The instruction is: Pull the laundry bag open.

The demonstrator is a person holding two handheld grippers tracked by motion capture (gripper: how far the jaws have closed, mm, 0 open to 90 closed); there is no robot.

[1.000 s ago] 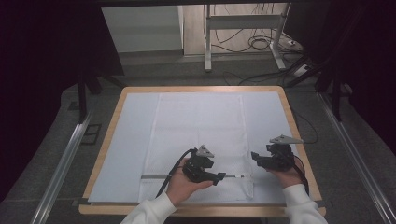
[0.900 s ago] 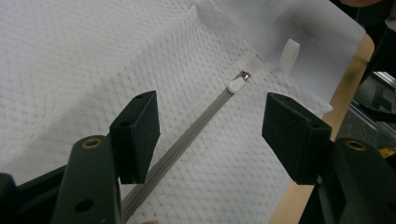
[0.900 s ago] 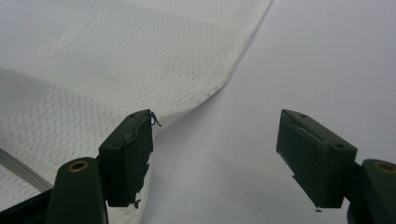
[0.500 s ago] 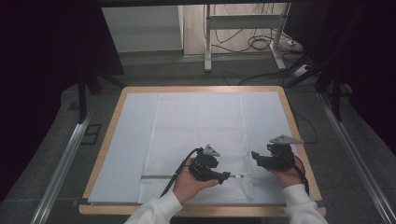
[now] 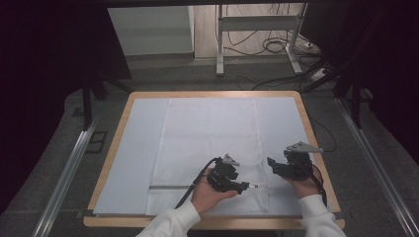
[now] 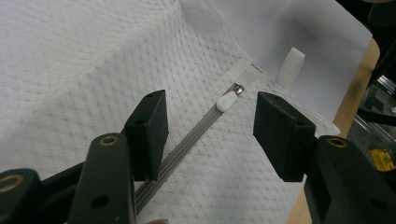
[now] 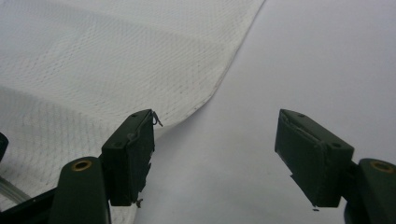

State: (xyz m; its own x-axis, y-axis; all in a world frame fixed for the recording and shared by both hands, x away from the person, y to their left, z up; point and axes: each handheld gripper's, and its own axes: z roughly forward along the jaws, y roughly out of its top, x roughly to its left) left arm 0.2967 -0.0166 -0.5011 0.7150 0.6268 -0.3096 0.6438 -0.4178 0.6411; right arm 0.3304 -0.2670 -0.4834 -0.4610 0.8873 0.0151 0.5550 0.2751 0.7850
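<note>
On desk: mesh laundry bag [image 5: 210, 148], zipper pull [image 6: 227, 99] at end stop.
Left gripper [image 6: 210, 126]: jaws closing, astride pull, ungripped.
Right gripper [image 7: 215, 154]: jaws wide, empty.
Left: grasp pull.

No legible text or labels anywhere

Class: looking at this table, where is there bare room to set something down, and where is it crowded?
Free: the sheet left of the mesh bag, and the strip right of it. Crowded: the near edge, where left gripper and right gripper flank the zipper.
</note>
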